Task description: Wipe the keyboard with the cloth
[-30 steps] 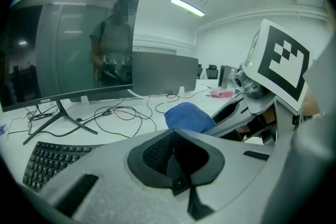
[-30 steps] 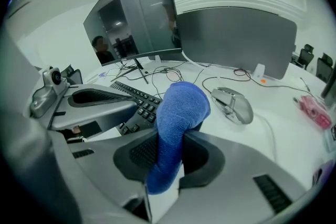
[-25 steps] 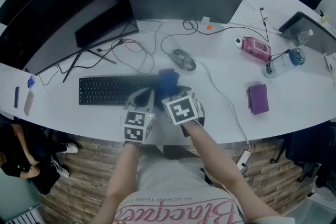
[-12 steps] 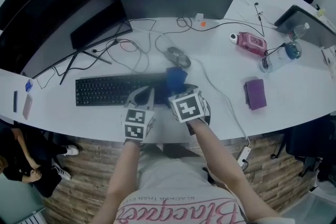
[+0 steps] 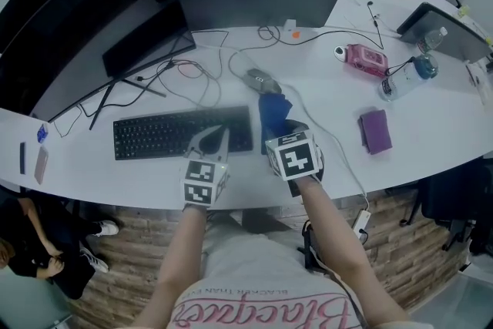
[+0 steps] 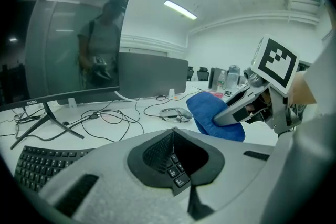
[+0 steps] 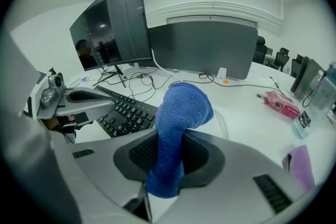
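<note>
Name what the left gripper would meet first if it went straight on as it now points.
Probably the keyboard: the left gripper sits low over its right end, keys showing just below its tips. If it clears them, the cables follow.

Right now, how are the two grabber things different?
The right gripper is shut on the blue cloth; the left gripper is shut on nothing. The left gripper is over the keyboard's right end; the right gripper is past that end, above the desk. Both carry a cube with square markers.
</note>
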